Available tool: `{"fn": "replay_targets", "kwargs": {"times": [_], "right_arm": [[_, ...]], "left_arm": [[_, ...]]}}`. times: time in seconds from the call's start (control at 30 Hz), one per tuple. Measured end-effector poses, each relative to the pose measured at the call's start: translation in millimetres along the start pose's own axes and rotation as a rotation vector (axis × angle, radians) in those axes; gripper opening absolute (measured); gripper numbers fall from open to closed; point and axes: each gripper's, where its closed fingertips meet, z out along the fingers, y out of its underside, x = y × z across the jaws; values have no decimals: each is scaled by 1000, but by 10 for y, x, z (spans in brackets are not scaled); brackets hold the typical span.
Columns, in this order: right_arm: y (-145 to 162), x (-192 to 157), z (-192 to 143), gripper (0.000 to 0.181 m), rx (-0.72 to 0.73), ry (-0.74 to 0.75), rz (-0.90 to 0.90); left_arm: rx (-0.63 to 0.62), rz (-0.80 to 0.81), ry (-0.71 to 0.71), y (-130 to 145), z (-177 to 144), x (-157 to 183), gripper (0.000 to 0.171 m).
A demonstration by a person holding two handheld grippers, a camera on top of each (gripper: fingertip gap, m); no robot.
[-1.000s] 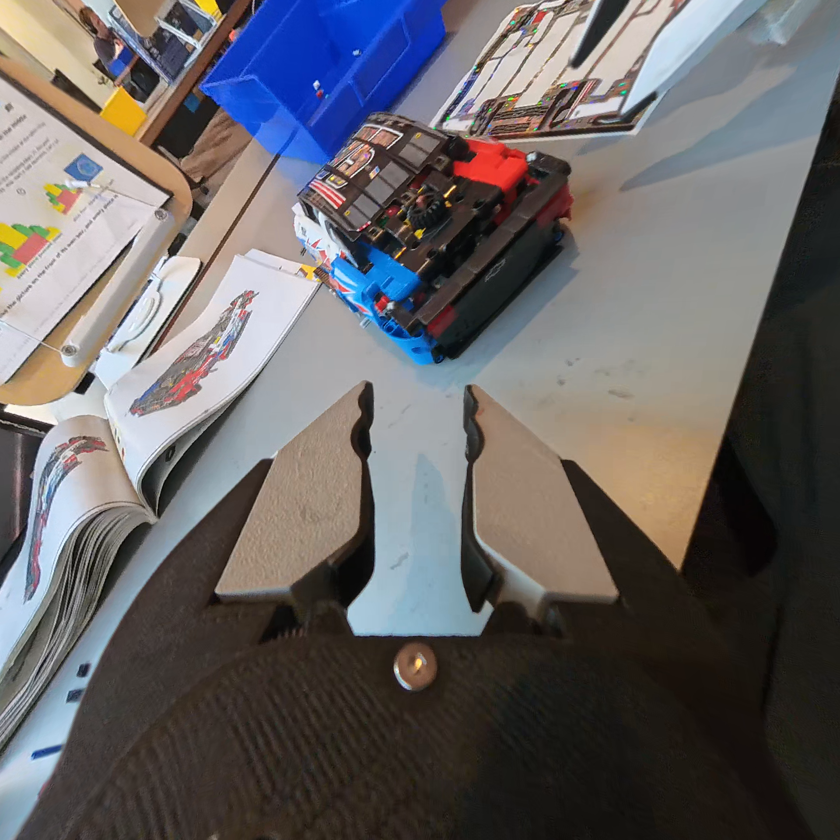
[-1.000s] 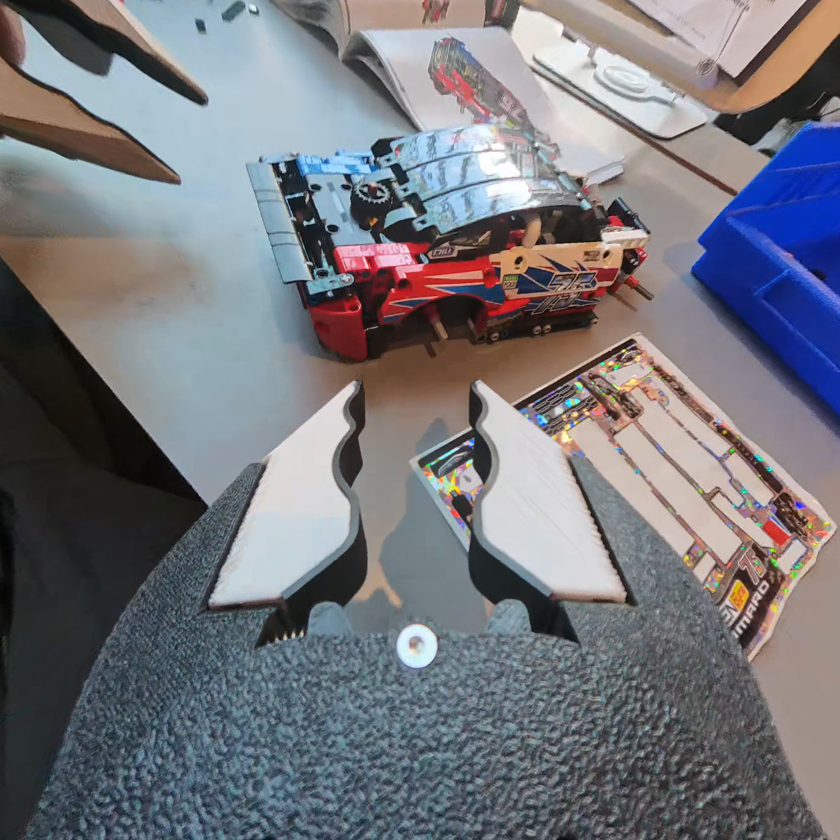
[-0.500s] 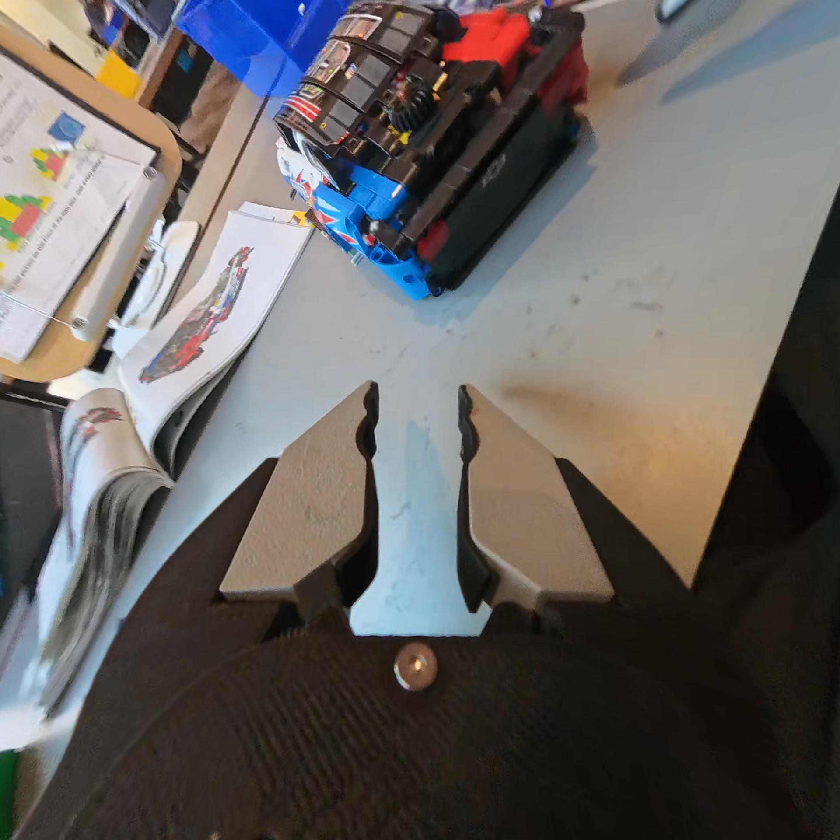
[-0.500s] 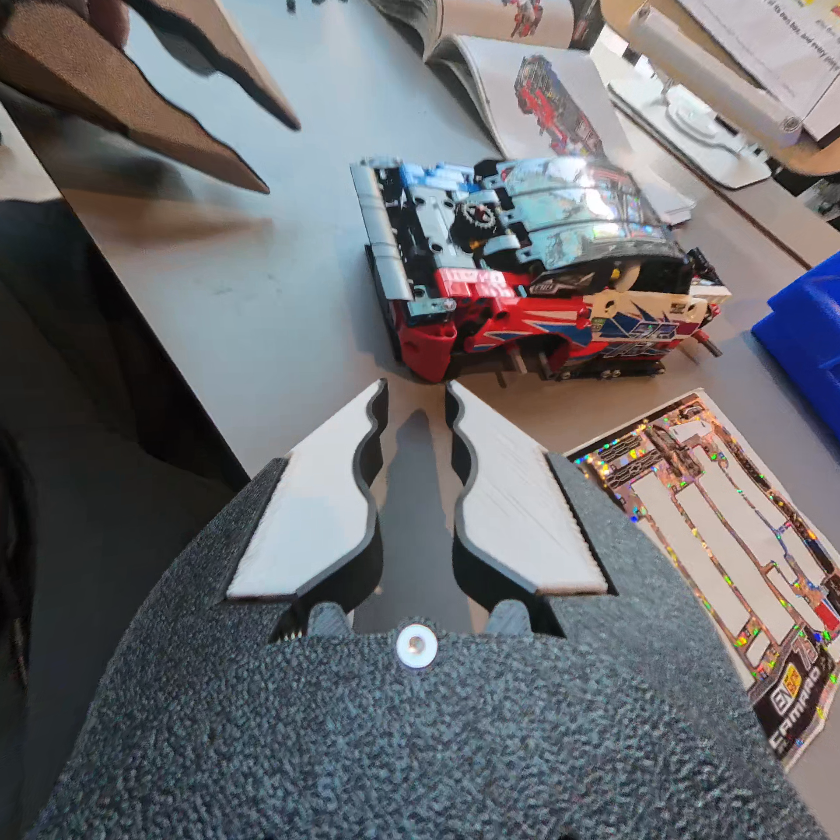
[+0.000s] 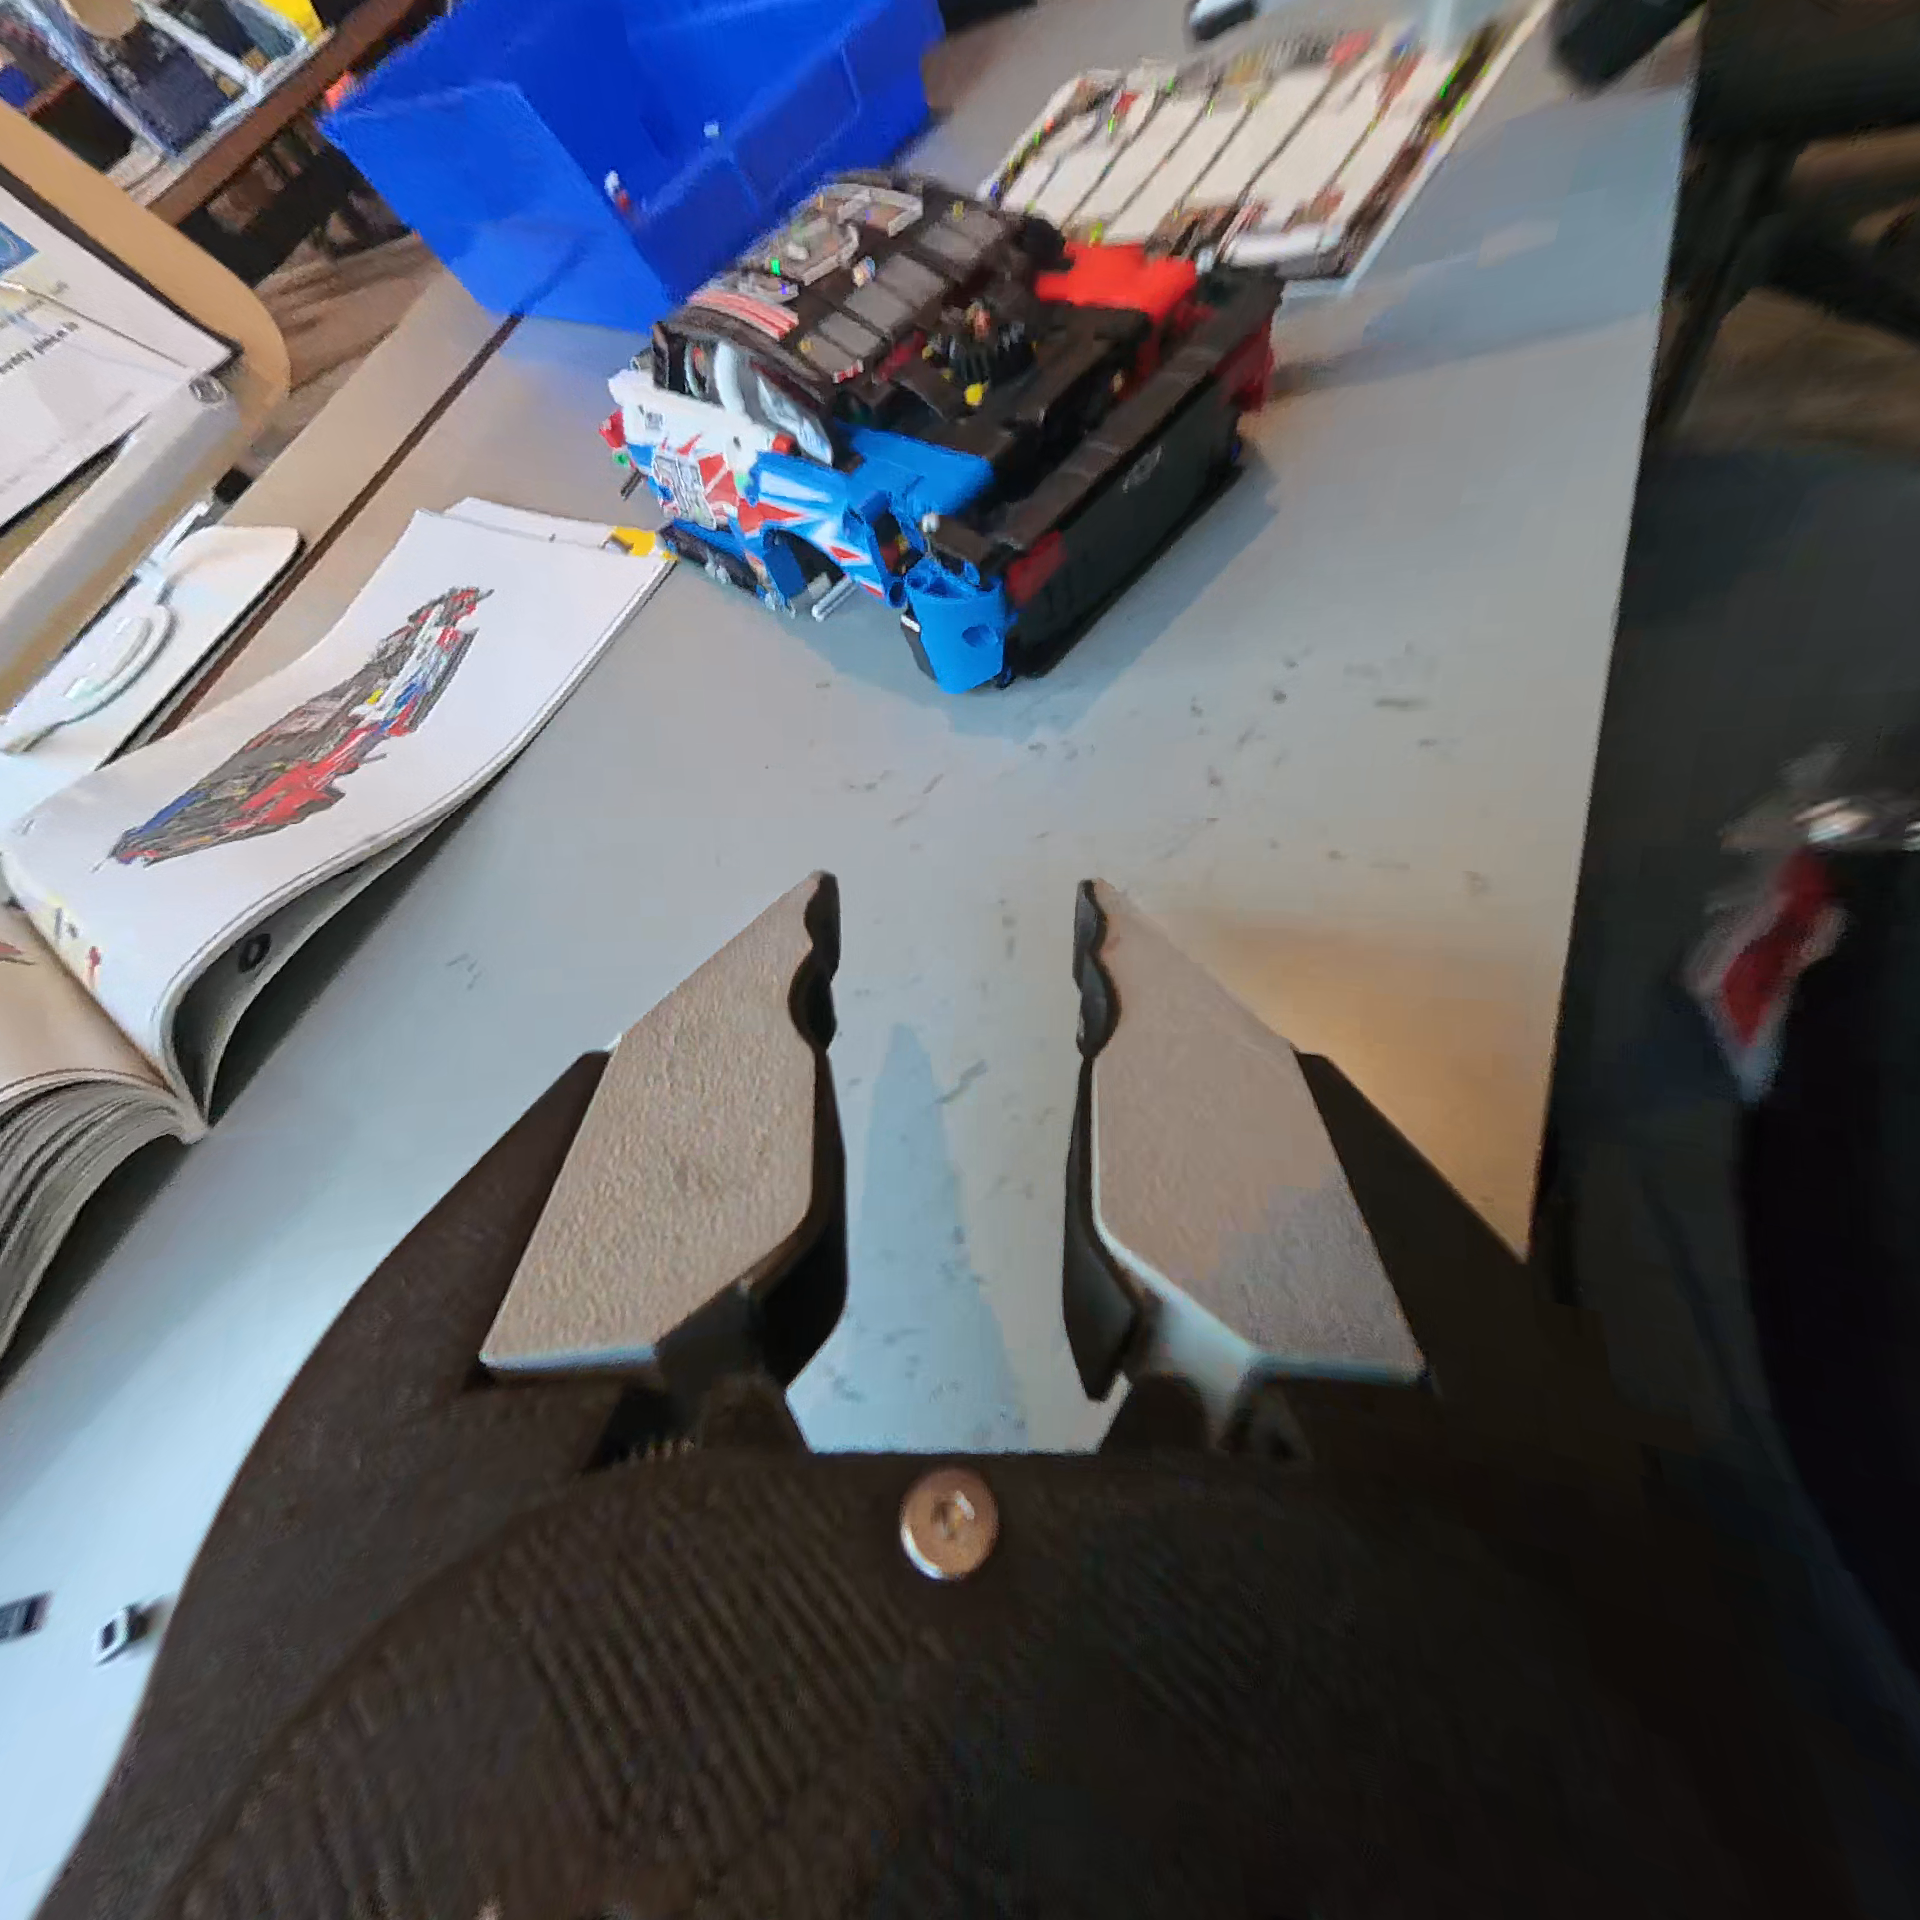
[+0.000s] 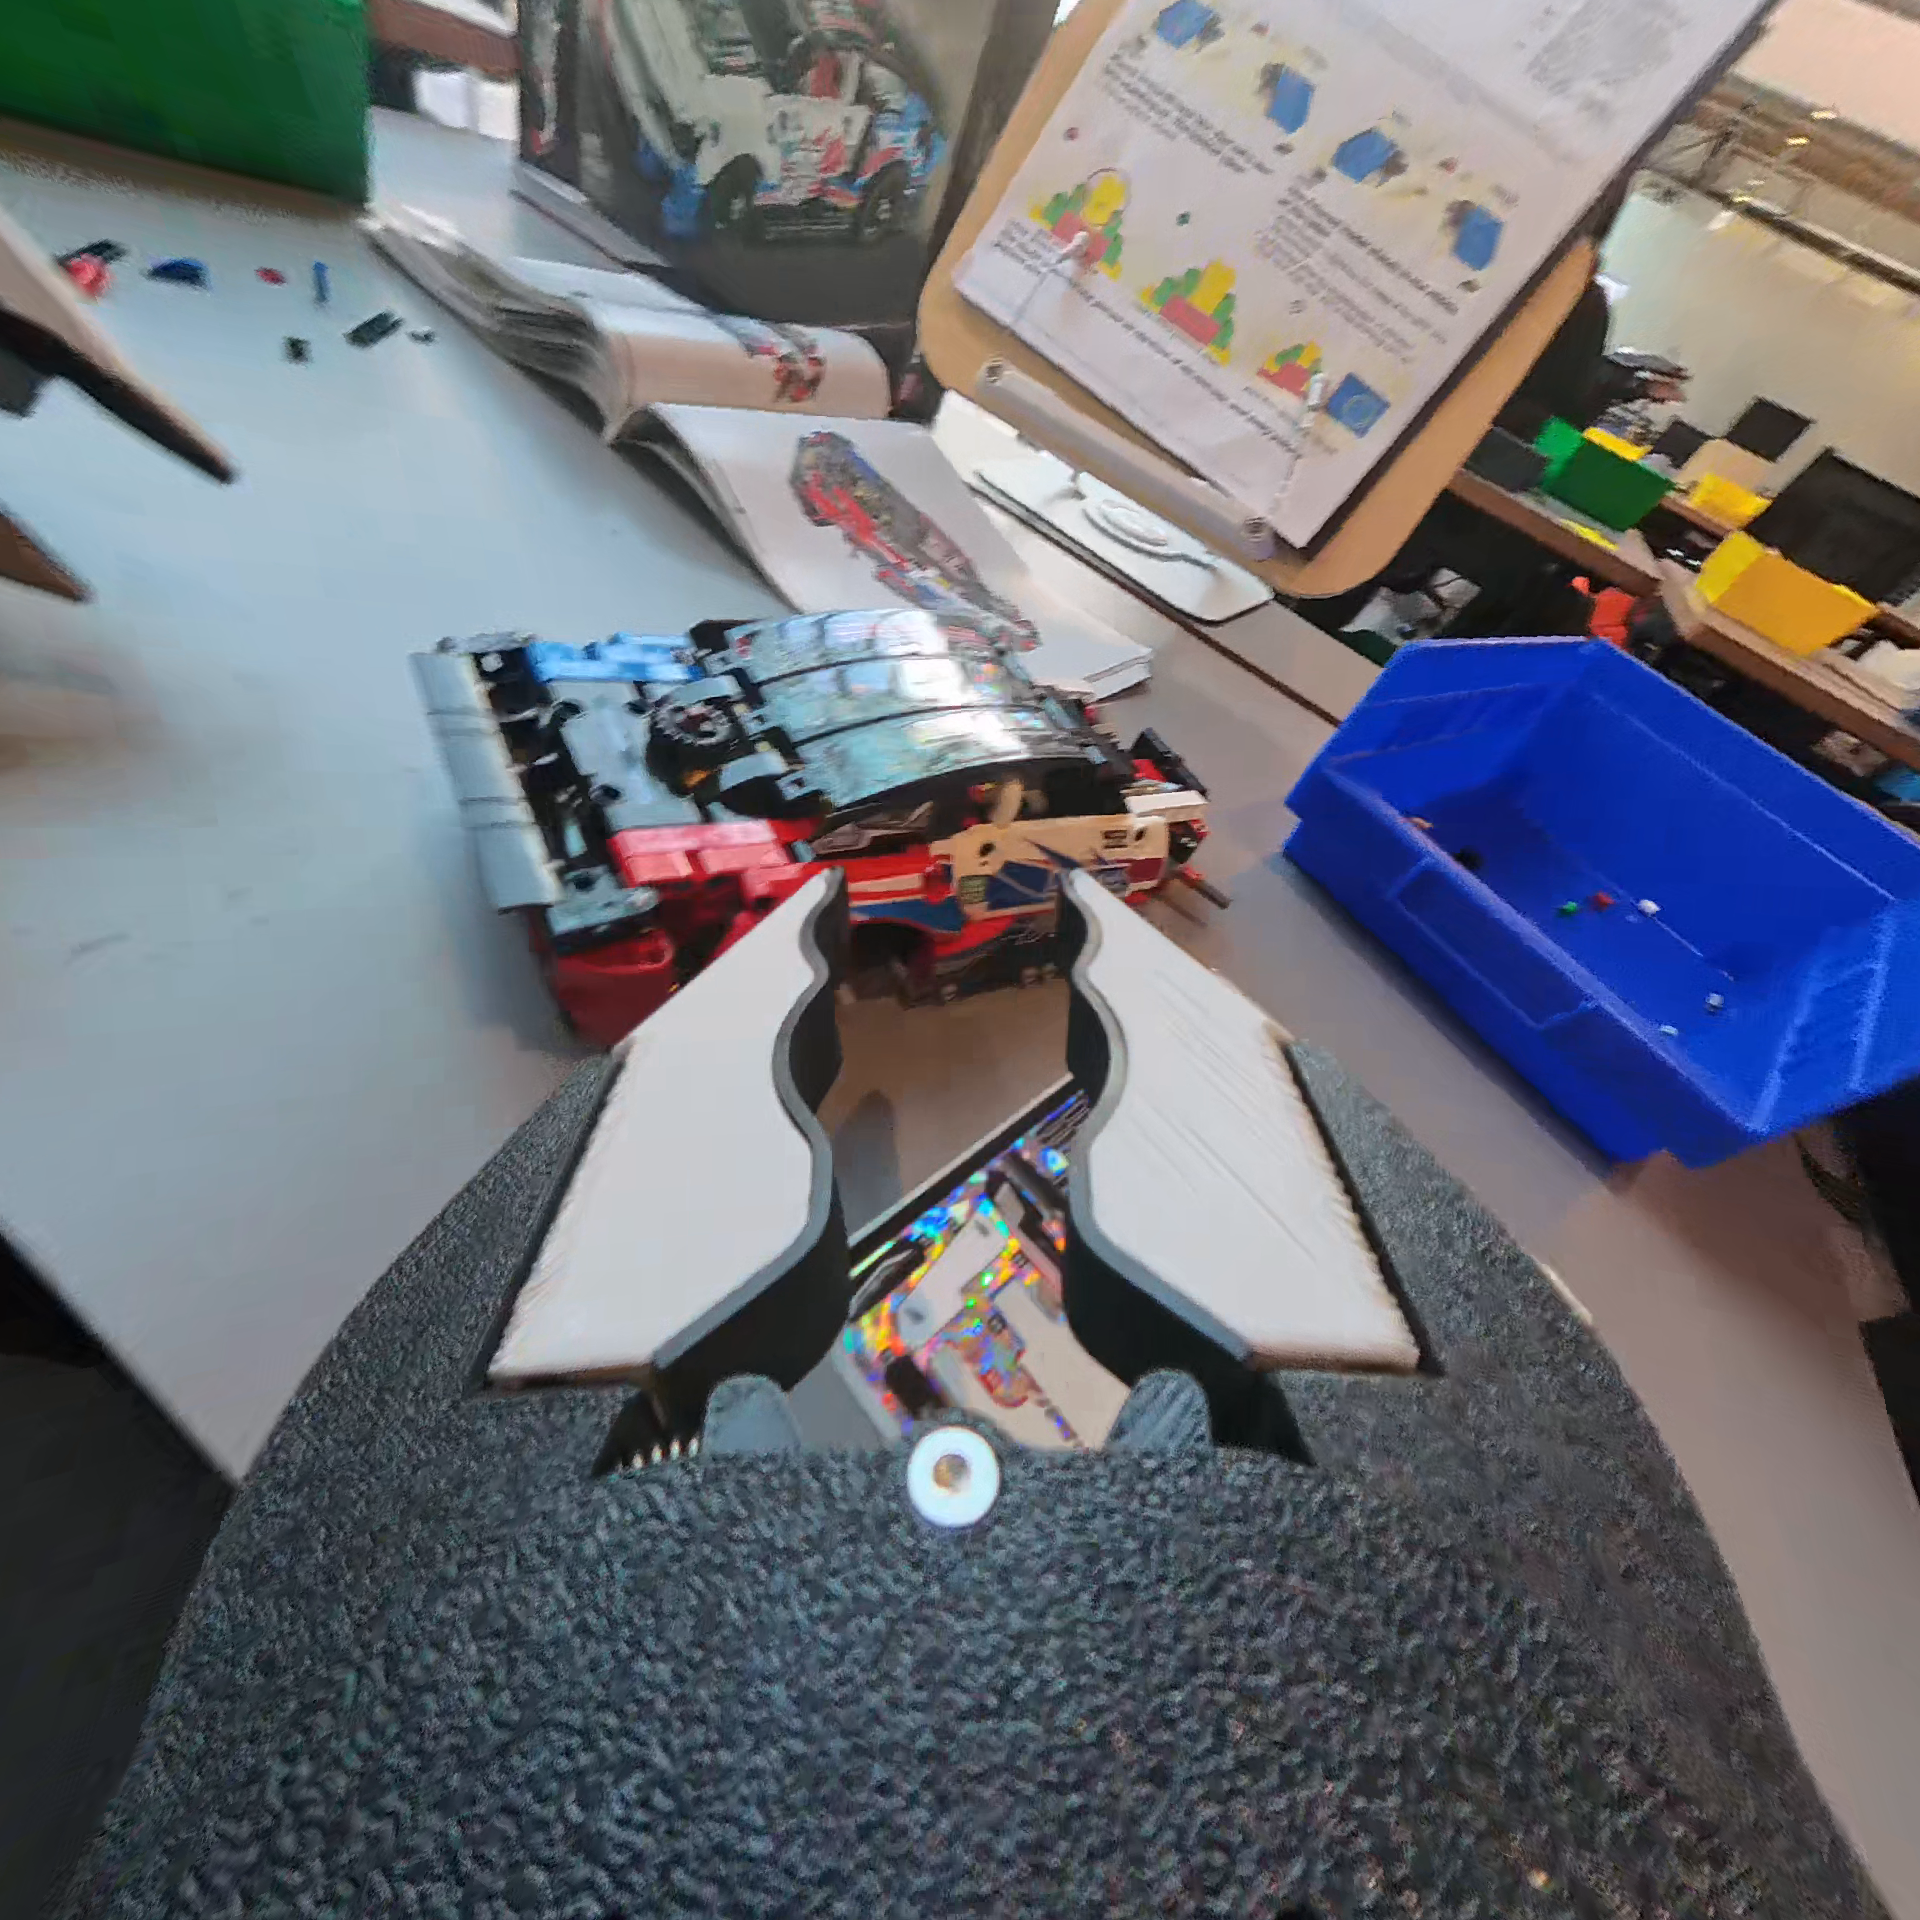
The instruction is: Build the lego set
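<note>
A part-built lego car [image 5: 935, 416] in blue, red, black and white, without wheels, stands on the grey table [image 5: 1299, 727]. It also shows in the right wrist view [image 6: 790, 790], red side facing me. My left gripper [image 5: 954, 904] is open and empty, over bare table short of the car's blue corner. My right gripper [image 6: 948, 899] is open and empty, its tips just short of the car's red side, above a holographic sticker sheet [image 6: 966, 1288]. The left gripper's fingers [image 6: 104, 405] show at the left edge of the right wrist view.
An open instruction booklet [image 5: 312, 748] lies left of the car. A blue bin [image 6: 1621, 894] with a few small pieces stands beyond it. A clipboard stand [image 6: 1299, 260] with a printed sheet is behind. Several loose small pieces [image 6: 187, 275] lie far left. The sticker sheet [image 5: 1247, 135] lies beyond the car. One gripper's finger ends stand about 25 cm off the other's.
My left gripper has pulled back from the car and opened wider. My right gripper has tilted up, moved closer to the car's red side and opened wider.
</note>
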Motion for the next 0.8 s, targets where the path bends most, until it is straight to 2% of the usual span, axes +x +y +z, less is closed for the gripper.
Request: {"fn": "replay_targets", "kwargs": {"times": [0.17, 0.23, 0.3, 0.43, 0.5, 0.63, 0.8], "right_arm": [[-91, 383, 310, 56, 47, 156, 144], [-10, 469, 442, 63, 18, 197, 190], [89, 562, 510, 61, -40, 263, 186], [85, 793, 509, 53, -28, 413, 186], [108, 842, 491, 53, -32, 434, 212], [117, 903, 444, 53, -23, 469, 236], [111, 887, 452, 52, -24, 462, 226]], "left_arm": [[258, -133, 54, -239, -337, -113, 32], [353, -189, 36, -270, -523, -209, 31], [419, -235, 48, -265, -681, -262, 37], [455, -189, 80, -198, -869, -265, 42], [468, -157, 102, -166, -937, -253, 42], [574, -220, 119, -192, -1133, -316, 42], [579, -234, 138, -145, -1220, -322, 42]]}}
